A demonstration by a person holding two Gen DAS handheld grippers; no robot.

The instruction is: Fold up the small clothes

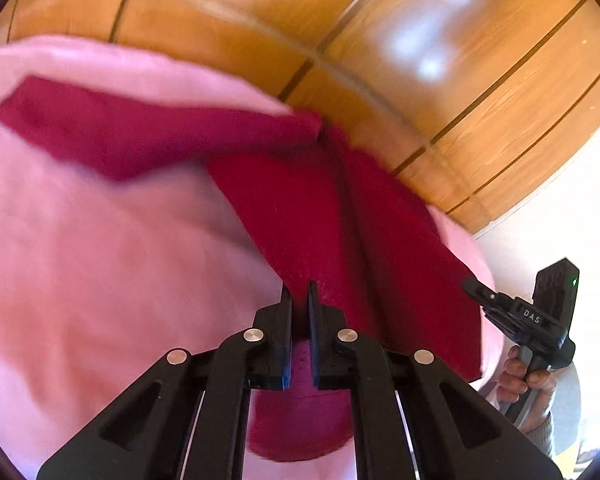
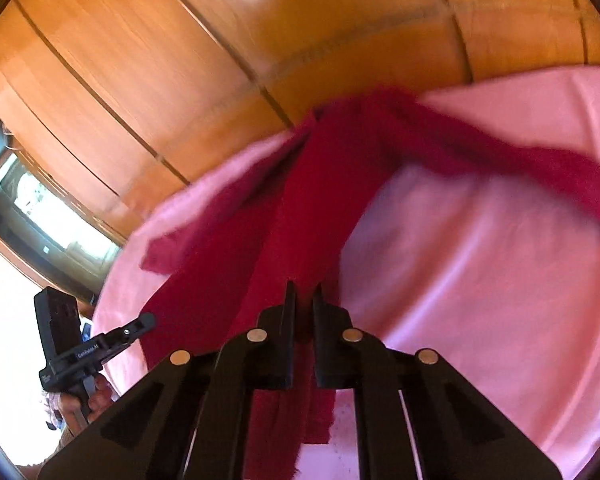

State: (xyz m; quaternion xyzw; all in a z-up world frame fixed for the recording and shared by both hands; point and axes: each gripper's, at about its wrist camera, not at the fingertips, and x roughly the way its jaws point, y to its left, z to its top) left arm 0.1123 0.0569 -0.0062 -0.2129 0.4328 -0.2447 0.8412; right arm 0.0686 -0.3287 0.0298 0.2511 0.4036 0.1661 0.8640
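A dark red knitted garment [image 1: 332,216] lies over a pink cloth [image 1: 100,260], with one long sleeve [image 1: 100,128] stretched out to the left. My left gripper [image 1: 300,292] is shut on its near edge. My right gripper [image 2: 304,292] is shut on another near edge of the same garment [image 2: 312,200], whose sleeve [image 2: 520,160] runs off to the right. Each gripper shows in the other's view: the right one [image 1: 476,284] at the garment's right side, the left one [image 2: 148,320] at its left side. The picture is blurred by motion.
The pink cloth [image 2: 480,280] covers the surface under the garment. Beyond it are orange wooden panels [image 1: 420,60] with dark seams. A window or glass door [image 2: 48,216] shows at the far left of the right wrist view.
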